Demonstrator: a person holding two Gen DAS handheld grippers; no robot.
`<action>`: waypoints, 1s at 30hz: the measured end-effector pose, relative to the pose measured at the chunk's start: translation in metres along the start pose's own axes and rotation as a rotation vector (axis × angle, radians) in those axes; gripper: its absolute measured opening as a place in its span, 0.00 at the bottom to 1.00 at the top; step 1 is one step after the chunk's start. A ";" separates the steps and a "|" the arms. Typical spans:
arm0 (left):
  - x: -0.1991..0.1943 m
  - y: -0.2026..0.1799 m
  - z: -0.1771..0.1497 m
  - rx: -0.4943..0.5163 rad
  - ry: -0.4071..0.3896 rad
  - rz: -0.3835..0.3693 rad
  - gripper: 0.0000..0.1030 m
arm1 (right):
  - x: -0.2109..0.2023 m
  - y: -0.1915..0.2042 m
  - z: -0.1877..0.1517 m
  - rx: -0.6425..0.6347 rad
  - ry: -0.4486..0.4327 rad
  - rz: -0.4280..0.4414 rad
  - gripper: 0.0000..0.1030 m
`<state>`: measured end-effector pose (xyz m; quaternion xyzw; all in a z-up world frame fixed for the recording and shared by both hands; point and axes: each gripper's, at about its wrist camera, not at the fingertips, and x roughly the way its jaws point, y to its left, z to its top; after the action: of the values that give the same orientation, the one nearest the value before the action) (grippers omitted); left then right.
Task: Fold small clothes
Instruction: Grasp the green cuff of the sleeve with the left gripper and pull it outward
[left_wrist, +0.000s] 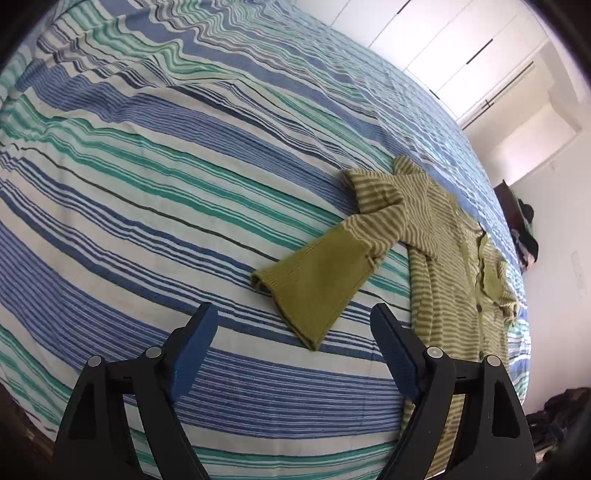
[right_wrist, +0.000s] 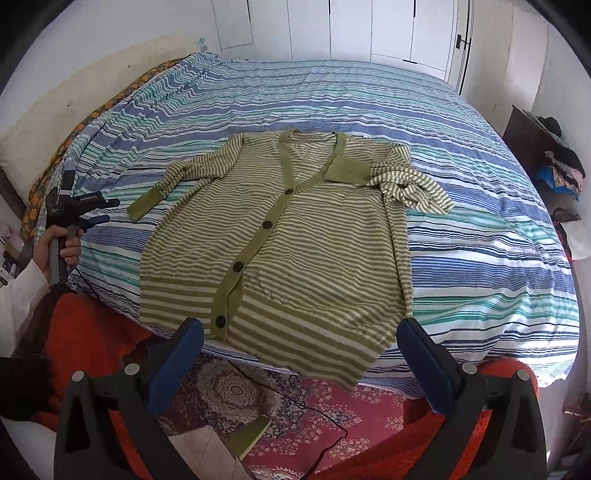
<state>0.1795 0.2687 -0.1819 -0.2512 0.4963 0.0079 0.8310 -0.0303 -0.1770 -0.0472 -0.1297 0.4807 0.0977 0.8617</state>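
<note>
A green-and-cream striped cardigan (right_wrist: 295, 240) lies front up and buttoned on the striped bed cover (right_wrist: 480, 240), its hem hanging over the near edge. Its left sleeve is spread out with the plain green cuff (right_wrist: 147, 203) on the cover. The other sleeve (right_wrist: 413, 188) is folded in, bunched, its cuff on the chest. My right gripper (right_wrist: 301, 328) is open above the hem, touching nothing. A hand (right_wrist: 62, 247) holds my left gripper (right_wrist: 105, 211) just left of the spread cuff. In the left wrist view my left gripper (left_wrist: 293, 314) is open, the cuff (left_wrist: 314, 291) lying just beyond its fingertips, unpinched.
White wardrobe doors (right_wrist: 351, 29) stand behind the bed. A dark stand piled with clothes (right_wrist: 554, 155) is at the right. Below the bed's near edge lie a patterned rug (right_wrist: 295, 406) with a thin cable and red-orange fabric (right_wrist: 81, 332). A pillow (right_wrist: 22, 155) sits far left.
</note>
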 end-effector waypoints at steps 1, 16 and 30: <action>0.009 -0.001 0.003 -0.013 0.015 0.000 0.84 | 0.000 0.003 0.000 -0.009 -0.002 0.001 1.00; -0.076 0.084 0.074 -0.337 -0.172 0.172 0.01 | 0.001 0.006 0.000 -0.020 0.014 -0.009 1.00; -0.091 0.143 0.140 -0.256 -0.167 0.556 0.02 | -0.001 0.024 0.004 -0.059 0.020 -0.034 1.00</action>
<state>0.2109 0.4745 -0.1119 -0.2069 0.4710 0.3176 0.7966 -0.0351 -0.1527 -0.0477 -0.1640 0.4839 0.0961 0.8542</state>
